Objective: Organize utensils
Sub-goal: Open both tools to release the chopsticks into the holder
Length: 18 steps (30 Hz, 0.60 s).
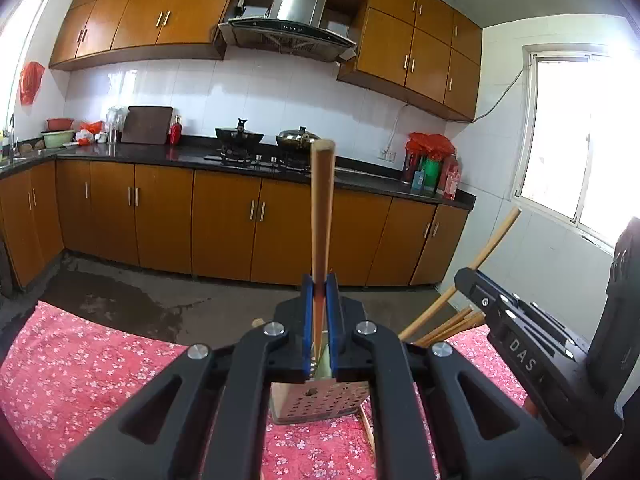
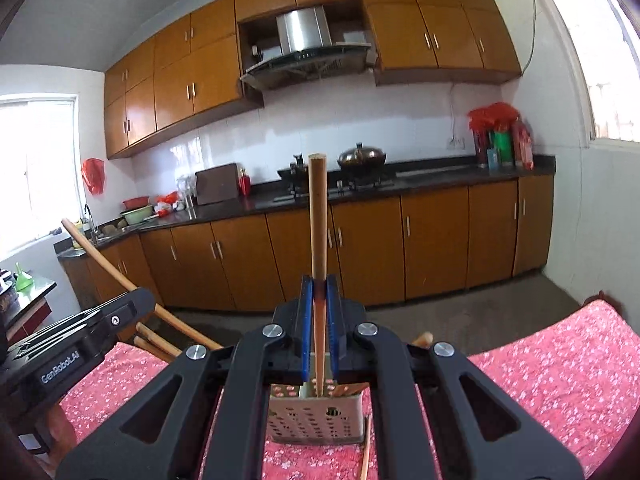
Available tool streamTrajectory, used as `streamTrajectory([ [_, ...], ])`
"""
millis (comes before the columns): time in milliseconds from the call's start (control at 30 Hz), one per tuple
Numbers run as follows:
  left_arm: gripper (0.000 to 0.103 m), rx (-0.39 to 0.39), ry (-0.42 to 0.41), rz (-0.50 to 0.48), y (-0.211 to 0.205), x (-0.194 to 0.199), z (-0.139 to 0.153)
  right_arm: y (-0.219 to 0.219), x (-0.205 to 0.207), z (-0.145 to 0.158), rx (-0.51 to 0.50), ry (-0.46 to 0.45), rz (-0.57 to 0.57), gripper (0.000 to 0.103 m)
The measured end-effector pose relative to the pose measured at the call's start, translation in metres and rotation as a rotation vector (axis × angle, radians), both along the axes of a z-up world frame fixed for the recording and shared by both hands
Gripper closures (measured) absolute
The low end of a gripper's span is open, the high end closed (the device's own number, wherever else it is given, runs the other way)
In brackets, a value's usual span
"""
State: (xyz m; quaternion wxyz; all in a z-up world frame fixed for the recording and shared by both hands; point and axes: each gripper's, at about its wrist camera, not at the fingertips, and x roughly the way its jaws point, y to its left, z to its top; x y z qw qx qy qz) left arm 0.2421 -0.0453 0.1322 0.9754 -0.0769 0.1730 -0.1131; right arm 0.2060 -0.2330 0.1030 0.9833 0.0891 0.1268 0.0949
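Observation:
My left gripper (image 1: 319, 286) is shut on a wooden chopstick (image 1: 322, 208) that stands upright, its lower end over the perforated metal utensil holder (image 1: 320, 402). My right gripper (image 2: 319, 286) is shut on another wooden chopstick (image 2: 318, 216), also upright, its lower end inside the same holder (image 2: 316, 416). Several chopsticks (image 1: 448, 326) lean out of the holder; they show in the right wrist view (image 2: 156, 340) too. The right gripper's body (image 1: 540, 360) is at the right of the left view, the left gripper's body (image 2: 68, 344) at the left of the right view.
The holder stands on a table with a red floral cloth (image 1: 100, 364). One loose chopstick (image 2: 365, 448) lies on the cloth beside the holder. Beyond the table are a concrete floor, wooden cabinets (image 1: 224, 220) and a dark counter with a stove and pots (image 1: 240, 136).

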Motion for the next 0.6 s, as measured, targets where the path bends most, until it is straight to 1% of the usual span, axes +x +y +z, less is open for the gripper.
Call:
streamTrajectory([
  [67,0.095,0.002,0.004,0.001,0.001,0.002,-0.003,-0.003,-0.001,-0.001,0.015,0.009,0.0,0.095],
  [133,0.092,0.006,0.0,0.002,0.001,0.003,-0.003,-0.005,0.0,0.002,0.017,0.014,0.001,0.094],
  [200,0.087,0.003,-0.002,0.003,0.001,0.0,-0.003,-0.007,-0.004,0.006,0.017,0.005,-0.004,0.091],
  [233,0.085,0.0,-0.005,0.004,0.002,0.0,-0.003,-0.008,-0.007,0.009,0.016,0.001,-0.007,0.088],
  [300,0.082,-0.004,-0.015,0.009,0.004,-0.004,-0.001,-0.01,-0.013,0.014,0.012,-0.01,-0.018,0.087],
  [367,0.08,-0.004,-0.029,0.017,0.009,-0.011,0.004,-0.011,-0.019,0.018,0.008,-0.014,-0.028,0.087],
  [467,0.075,-0.012,-0.044,0.031,0.02,-0.027,0.009,-0.02,-0.034,0.02,0.009,-0.001,-0.049,0.086],
  [500,0.073,-0.002,-0.047,0.047,0.024,-0.035,0.009,-0.023,-0.037,0.019,0.01,0.005,-0.053,0.086],
  [567,0.07,0.019,-0.049,0.072,0.032,-0.048,0.006,-0.032,-0.046,0.011,0.007,0.033,-0.071,0.078],
  [600,0.068,0.033,-0.042,0.088,0.037,-0.056,0.001,-0.035,-0.048,0.006,0.005,0.05,-0.079,0.077],
])
